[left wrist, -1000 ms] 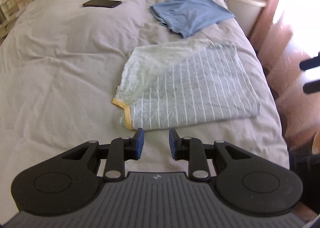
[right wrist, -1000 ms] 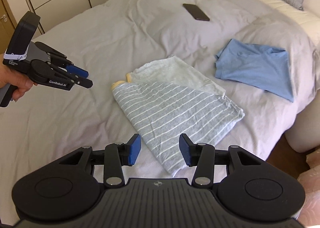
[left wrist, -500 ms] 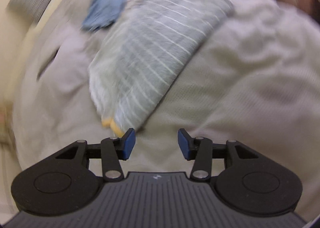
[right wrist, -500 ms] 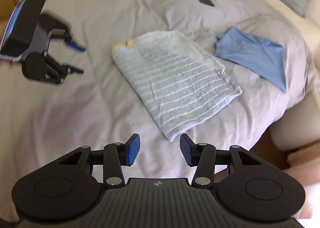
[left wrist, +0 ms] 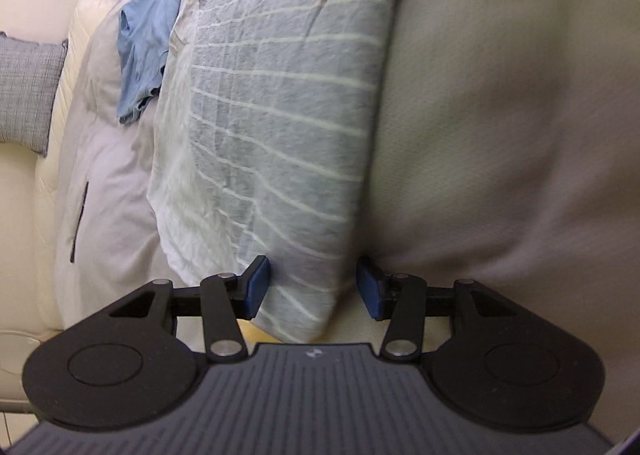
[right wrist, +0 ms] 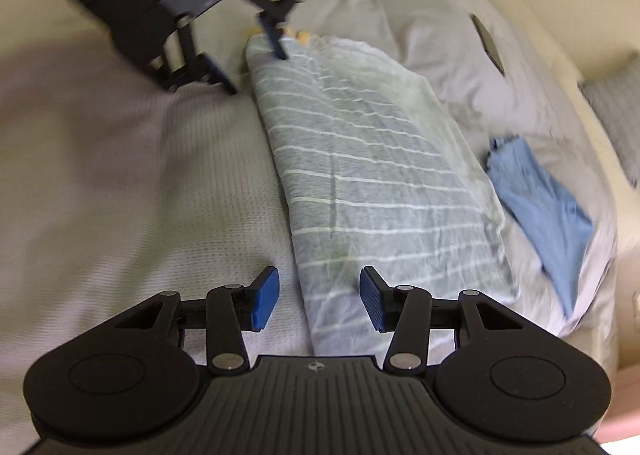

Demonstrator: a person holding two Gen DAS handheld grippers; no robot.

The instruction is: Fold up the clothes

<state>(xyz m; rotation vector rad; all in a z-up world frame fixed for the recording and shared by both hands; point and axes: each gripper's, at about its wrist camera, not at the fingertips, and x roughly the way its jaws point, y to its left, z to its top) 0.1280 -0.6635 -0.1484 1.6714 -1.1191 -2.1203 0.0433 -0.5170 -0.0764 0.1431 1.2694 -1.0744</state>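
Left hand-held gripper: its blue pads are standing spread, straddling the near corner of the grey garment with thin white stripes; the jaws have just been opening, cloth is lying between them, and the pads are not pressing on it.
Right hand-held gripper: its pads are standing apart over the opposite end of the same long edge, not yet pinching.
Striped garment: it is lying already folded at least once on the pale grey bed cover, a yellow trim showing at one corner.
Progress: another fold is seemingly starting; both corners are waiting to be gripped.
Blue folded garment: it is lying beyond, apparently finished.
Dark phone: it is resting farther up the bed.
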